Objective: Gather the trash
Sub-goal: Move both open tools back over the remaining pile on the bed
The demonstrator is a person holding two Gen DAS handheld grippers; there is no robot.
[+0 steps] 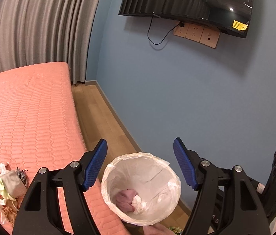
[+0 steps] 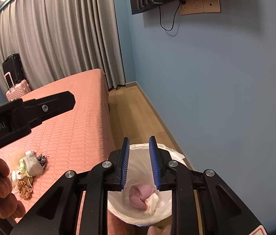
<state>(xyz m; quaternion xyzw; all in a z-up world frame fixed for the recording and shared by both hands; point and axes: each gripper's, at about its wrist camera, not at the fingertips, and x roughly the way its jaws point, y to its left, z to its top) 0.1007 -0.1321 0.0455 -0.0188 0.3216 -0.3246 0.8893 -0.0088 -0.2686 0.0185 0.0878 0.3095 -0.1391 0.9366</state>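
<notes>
The left gripper (image 1: pixel 140 163) stands at the bottom centre of its frame with the fingers (image 1: pixel 96 164) spread wide and nothing between them. Directly below the gap sits the bin (image 1: pixel 118 213), lined with a white bag, on the floor beside the bed (image 1: pixel 30 107). Inside the bin lie a pink crumpled wad (image 1: pixel 126 199) and a white tissue (image 1: pixel 139 203), touching each other.

The right gripper (image 2: pixel 139 162) hangs over the same bin (image 2: pixel 118 209) at the bottom centre of its own frame. Its fingers (image 2: pixel 125 162) are parted by a narrow gap, released and holding nothing.

A heap of uncollected trash (image 2: pixel 28 174) lies on the bed at the lower left of the frame: wrappers, paper and a dark foil scrap. A hand (image 2: pixel 3 188) grips the left gripper's handle at the left edge.
</notes>
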